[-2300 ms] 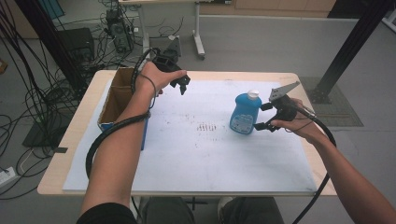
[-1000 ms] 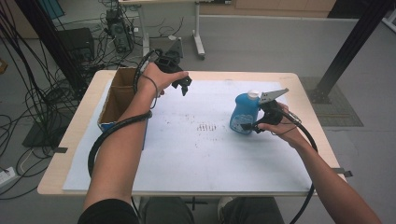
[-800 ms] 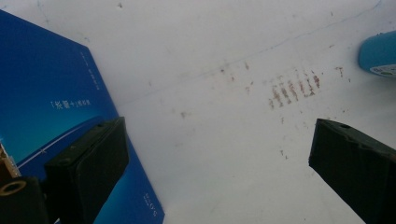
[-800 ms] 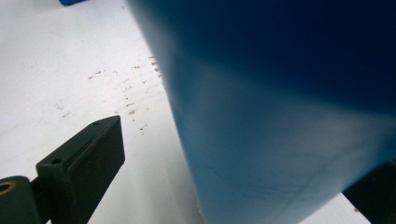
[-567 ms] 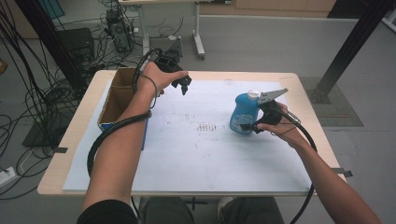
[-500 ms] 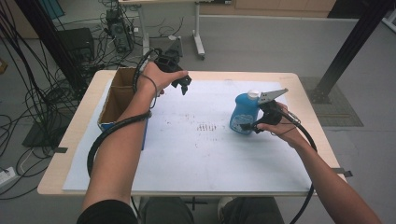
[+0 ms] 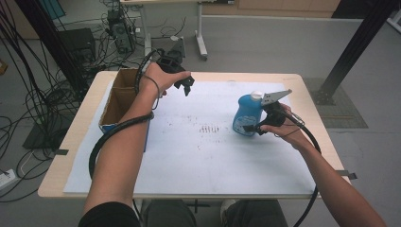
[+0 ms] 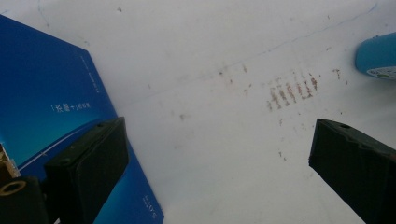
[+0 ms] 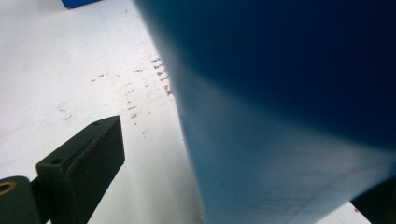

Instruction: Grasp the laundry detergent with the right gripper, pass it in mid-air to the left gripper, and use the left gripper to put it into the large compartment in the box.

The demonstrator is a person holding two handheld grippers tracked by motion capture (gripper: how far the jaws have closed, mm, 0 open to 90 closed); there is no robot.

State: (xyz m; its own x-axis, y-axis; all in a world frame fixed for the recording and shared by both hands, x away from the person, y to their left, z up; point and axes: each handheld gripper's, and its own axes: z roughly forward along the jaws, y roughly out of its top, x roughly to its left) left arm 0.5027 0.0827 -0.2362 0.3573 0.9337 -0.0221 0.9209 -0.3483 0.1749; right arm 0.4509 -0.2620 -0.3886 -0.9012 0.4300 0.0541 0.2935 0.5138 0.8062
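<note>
The right tongs (image 7: 255, 126) are set around the lower part of the blue bottle (image 7: 247, 115), with a gap seen at one jaw, so the grab looks not yet done. The left tongs (image 7: 186, 85) are held wide and empty above the desk (image 7: 198, 161), near the cardboard box (image 7: 124, 101). The bottle stands upright on the white sheet (image 7: 189, 142), so lifting and moving are judged to be left.

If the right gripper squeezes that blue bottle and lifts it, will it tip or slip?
The blue bottle stands upright and is taller than wide, so a sideways push may tip it. Its sides look smooth and rounded, so it might slip. The right gripper sits low on it, so the bottle may lean when lifted.
</note>
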